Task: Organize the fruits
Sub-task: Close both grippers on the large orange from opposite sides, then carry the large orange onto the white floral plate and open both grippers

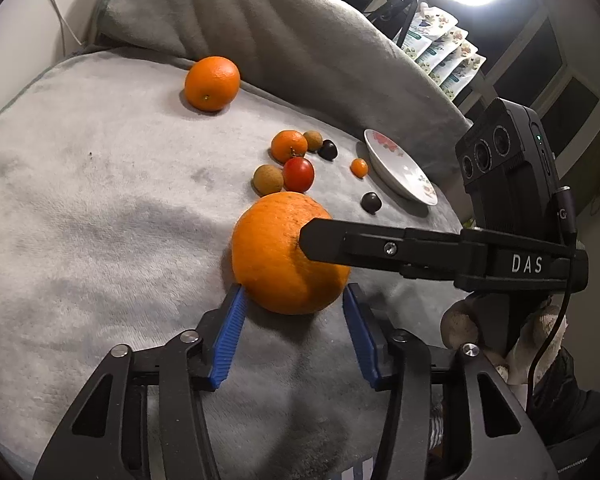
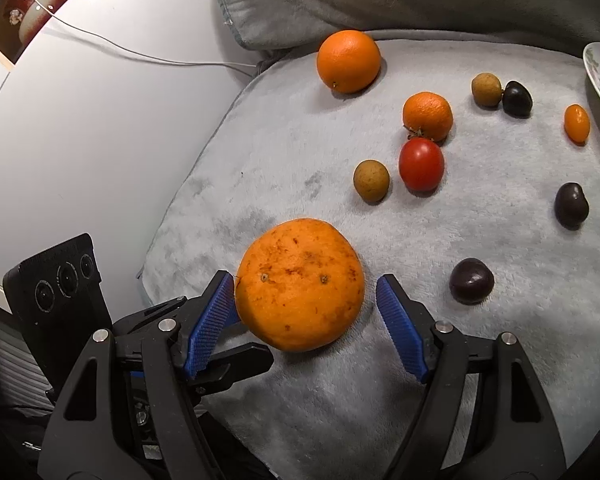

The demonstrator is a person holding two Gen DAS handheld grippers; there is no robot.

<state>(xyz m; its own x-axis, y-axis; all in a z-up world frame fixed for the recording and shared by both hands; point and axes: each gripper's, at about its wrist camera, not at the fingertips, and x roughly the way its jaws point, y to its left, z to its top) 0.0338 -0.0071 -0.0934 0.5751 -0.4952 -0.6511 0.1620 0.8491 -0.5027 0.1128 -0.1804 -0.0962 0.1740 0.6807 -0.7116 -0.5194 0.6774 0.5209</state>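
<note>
**Left wrist view and right wrist view: one big orange, two tongs**

Left wrist view: the big orange (image 1: 276,252) is seen on the grey cushion (image 1: 100,208), right in front of the left tongs (image 1: 294,292). Its near side sits between the two blue pads (image 1: 230,336). Both tips are at its skin, but it cannot be told if it is squeezed. The right tongs (image 1: 312,244) are laid across its right side. The orange is round, so no long way is shown.

Farther off, these are counted:
- one smooth orange (image 1: 212,83)
- one small orange (image 1: 289,146)
- one tiny orange fruit (image 1: 359,168)
- one red tomato (image 1: 298,175)
- two brown balls (image 1: 268,180)
- two dark fruits (image 1: 370,202)
- one plate (image 1: 396,168), far right

Right wrist view: the big orange is seen just ahead of the right tongs (image 2: 306,280). The left pad is touched by it, and a gap is left at the right pad, so these tongs are held apart. Both tongs are about as near. Three dark fruits (image 2: 471,281) are counted here.
</note>
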